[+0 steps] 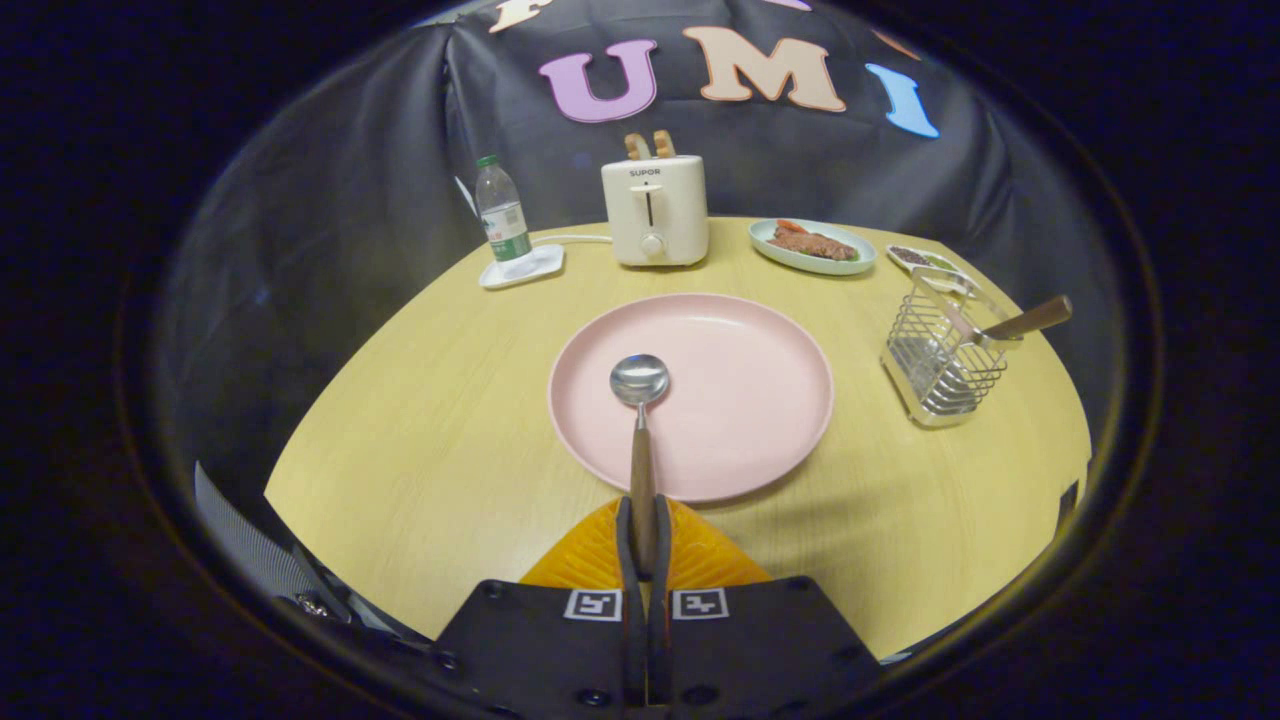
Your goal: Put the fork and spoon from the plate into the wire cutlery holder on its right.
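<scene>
My gripper (642, 520) is shut on the wooden handle of the spoon (640, 400). The spoon points straight ahead from the fingers, its steel bowl over the left part of the pink plate (740, 400). I cannot tell whether the bowl touches the plate. To the right of the plate stands the wire cutlery holder (940, 365). A wooden-handled utensil, likely the fork (1025, 322), leans in the holder with its handle sticking out to the right.
A round yellow wooden table (430, 440) carries everything. Behind the plate stand a cream toaster (655, 210) with bread, a water bottle (502, 215) on a white coaster, a green plate of food (812, 245) and a small dish (925, 260) behind the holder.
</scene>
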Tool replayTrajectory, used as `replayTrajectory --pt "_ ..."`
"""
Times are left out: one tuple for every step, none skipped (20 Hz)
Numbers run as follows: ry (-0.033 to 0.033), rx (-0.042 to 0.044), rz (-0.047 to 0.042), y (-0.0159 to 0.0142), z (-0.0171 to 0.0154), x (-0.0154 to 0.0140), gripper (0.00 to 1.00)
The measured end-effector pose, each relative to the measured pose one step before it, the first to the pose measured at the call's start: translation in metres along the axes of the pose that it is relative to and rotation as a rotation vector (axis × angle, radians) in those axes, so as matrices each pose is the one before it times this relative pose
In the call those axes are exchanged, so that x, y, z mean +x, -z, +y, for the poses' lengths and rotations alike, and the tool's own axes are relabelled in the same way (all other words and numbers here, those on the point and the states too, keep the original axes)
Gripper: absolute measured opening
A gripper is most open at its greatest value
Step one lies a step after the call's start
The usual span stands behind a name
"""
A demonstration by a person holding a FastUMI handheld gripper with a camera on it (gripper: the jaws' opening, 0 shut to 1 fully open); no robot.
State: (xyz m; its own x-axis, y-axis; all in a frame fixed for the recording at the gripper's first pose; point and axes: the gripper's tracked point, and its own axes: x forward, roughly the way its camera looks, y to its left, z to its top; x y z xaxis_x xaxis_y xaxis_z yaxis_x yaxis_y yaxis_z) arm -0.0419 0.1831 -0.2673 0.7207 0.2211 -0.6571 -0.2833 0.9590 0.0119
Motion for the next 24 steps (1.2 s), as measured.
replayTrajectory --pt "-0.00398 0.00062 0.00608 0.00071 0.00051 -0.00110 0.04" --pt "-0.00198 0.00036 0.00336 0.00084 0.00042 -0.00165 0.04" --pt "-0.00120 -0.00111 0.00394 -0.00044 0.00010 -0.00128 0.04" --pt "0.00106 0.00134 0.00511 0.00002 -0.00037 -0.00182 0.04" --pt "-0.00143 0.00739 0.00326 -0.00040 -0.00055 -0.00226 0.04" --pt "-0.00627 0.01063 0.00480 -0.00016 0.00003 -0.00204 0.04" --pt "-0.00377 0.01058 0.00599 -0.00048 -0.00077 -0.00262 0.04" --pt "-0.00115 0.01068 0.00389 -0.00169 -0.00205 -0.00296 0.04" --pt "-0.00166 0.01064 -0.00178 -0.00428 -0.00201 -0.00317 0.04" --pt "-0.00102 0.00800 -0.00422 -0.00428 -0.00179 -0.00353 0.04" --pt "0.00119 0.00286 -0.00542 -0.00509 -0.00294 -0.00389 0.04" --pt "0.00353 -0.00194 -0.00516 -0.00540 -0.00353 -0.00410 0.04" --pt "0.00094 -0.00095 -0.00606 -0.00670 -0.00264 -0.00462 0.04" --pt "-0.00371 0.00063 -0.00574 -0.00700 -0.00248 -0.00496 0.04" --pt "-0.00160 0.00134 -0.00289 -0.00606 -0.00206 -0.00489 0.04" --pt "0.00112 0.00351 -0.00200 -0.00727 -0.00420 -0.00561 0.04" --pt "-0.00202 0.00363 -0.00040 -0.00746 -0.00433 -0.00587 0.04" --pt "0.00010 0.00344 -0.00112 -0.00607 -0.00379 -0.00469 0.04" --pt "0.00181 0.00169 0.00038 -0.00758 -0.00584 -0.00609 0.04" --pt "0.00180 0.00096 0.00240 -0.00645 -0.00662 -0.00467 0.04" --pt "0.00145 0.00410 0.00387 -0.00695 -0.00816 -0.00473 0.04" --pt "0.00421 0.00860 0.00111 -0.00724 -0.00875 -0.00344 0.04" --pt "0.00384 0.00825 0.00180 -0.00795 -0.00876 -0.00391 0.04" --pt "0.00879 0.00777 0.00436 -0.00625 -0.00936 -0.00286 0.04"
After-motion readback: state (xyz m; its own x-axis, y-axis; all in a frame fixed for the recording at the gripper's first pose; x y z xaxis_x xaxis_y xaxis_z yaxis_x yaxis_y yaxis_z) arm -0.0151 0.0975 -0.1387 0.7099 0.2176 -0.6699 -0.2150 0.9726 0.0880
